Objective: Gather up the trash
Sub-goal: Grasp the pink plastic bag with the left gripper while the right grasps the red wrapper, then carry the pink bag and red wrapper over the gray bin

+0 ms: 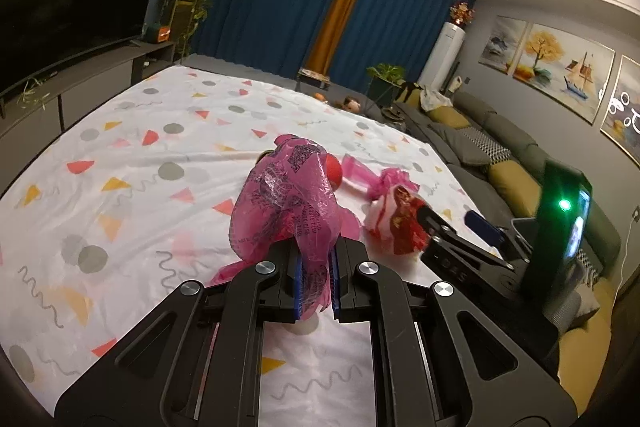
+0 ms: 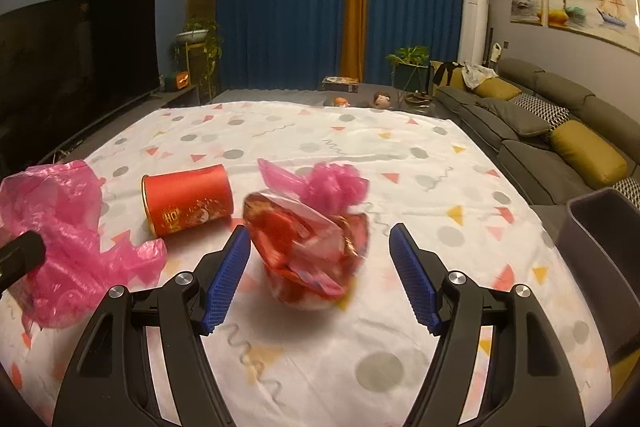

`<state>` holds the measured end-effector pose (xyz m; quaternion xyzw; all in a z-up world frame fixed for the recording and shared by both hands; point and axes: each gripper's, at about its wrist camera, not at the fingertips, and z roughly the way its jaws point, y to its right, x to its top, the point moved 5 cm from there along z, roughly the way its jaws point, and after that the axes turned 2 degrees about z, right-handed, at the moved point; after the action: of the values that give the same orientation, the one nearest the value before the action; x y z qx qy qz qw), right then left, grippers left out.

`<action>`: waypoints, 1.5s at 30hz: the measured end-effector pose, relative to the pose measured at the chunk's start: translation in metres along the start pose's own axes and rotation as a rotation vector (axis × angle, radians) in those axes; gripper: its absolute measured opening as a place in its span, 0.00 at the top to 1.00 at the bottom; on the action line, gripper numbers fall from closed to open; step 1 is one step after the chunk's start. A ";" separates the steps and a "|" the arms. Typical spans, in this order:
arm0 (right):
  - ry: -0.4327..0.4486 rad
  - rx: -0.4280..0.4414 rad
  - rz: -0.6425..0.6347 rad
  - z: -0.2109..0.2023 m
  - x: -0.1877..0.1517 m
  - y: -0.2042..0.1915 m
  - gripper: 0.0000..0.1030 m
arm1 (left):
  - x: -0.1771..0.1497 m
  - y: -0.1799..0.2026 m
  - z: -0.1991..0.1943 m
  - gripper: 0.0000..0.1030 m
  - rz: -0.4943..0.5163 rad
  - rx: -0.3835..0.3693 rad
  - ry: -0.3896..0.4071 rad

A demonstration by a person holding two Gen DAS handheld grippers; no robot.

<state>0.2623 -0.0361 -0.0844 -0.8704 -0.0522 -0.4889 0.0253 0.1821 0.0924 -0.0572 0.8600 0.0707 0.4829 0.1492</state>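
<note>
Left gripper (image 1: 316, 283): jaws narrow, blue pads (image 1: 298, 287) clamped on a fold of the pink bag (image 1: 288, 203). The bag rises crumpled above the fingers, black print showing on its film, lower edge trailing onto the cloth (image 1: 120, 155). From the right wrist the same bag (image 2: 68, 239) sits at the near left, with the left gripper's dark tip (image 2: 20, 255) against it.

Right gripper (image 2: 320, 275): jaws wide, pads (image 2: 228, 279) apart, nothing between them touching. The red wrapper (image 2: 308, 251), shiny and crumpled, lies on the cloth (image 2: 400, 155) in the gap between the fingers, slightly blurred. From the left wrist the right gripper (image 1: 448, 227) reaches in from the right, its tip at the wrapper (image 1: 400, 223).

Just behind the wrapper, a knotted pink plastic scrap (image 2: 328, 183), touching or nearly so; cannot tell which. Left of it, a red can (image 2: 188, 203) on its side, open end toward the near left, gold lettering on the wall. From the left wrist only a red edge of the can (image 1: 335, 175) shows past the bag.

Near right edge: a grey bin (image 2: 600, 227), off the cloth.

Far: sofa (image 2: 540, 131) with yellow cushions at right, TV (image 2: 72, 67) at left, blue curtains (image 2: 280, 7) at the back.
</note>
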 end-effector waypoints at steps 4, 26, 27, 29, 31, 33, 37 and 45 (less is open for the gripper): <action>-0.027 0.008 -0.004 0.015 0.003 -0.007 0.31 | 0.001 -0.004 0.003 0.91 -0.008 -0.004 -0.005; -0.034 0.033 0.006 0.002 -0.005 0.005 0.73 | -0.001 0.010 0.007 0.91 0.023 -0.011 -0.022; -0.026 0.036 0.011 -0.003 -0.004 0.007 0.73 | -0.002 0.011 0.007 0.91 0.026 -0.012 -0.021; -0.012 0.040 0.017 -0.012 -0.004 0.010 0.73 | -0.001 0.014 0.007 0.91 0.034 -0.014 -0.020; 0.001 0.045 0.022 -0.021 -0.004 0.013 0.73 | -0.002 0.019 0.005 0.91 0.041 -0.017 -0.019; 0.012 0.048 0.028 -0.031 -0.004 0.018 0.73 | -0.002 0.025 0.004 0.91 0.052 -0.022 -0.017; 0.034 0.049 0.039 -0.049 -0.004 0.027 0.73 | -0.004 0.037 0.000 0.91 0.073 -0.032 -0.014; 0.084 0.033 0.057 -0.082 -0.003 0.049 0.73 | -0.009 0.064 -0.005 0.91 0.119 -0.050 -0.009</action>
<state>0.1962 -0.0929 -0.0441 -0.8497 -0.0345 -0.5231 0.0558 0.1718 0.0302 -0.0410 0.8608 0.0069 0.4887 0.1420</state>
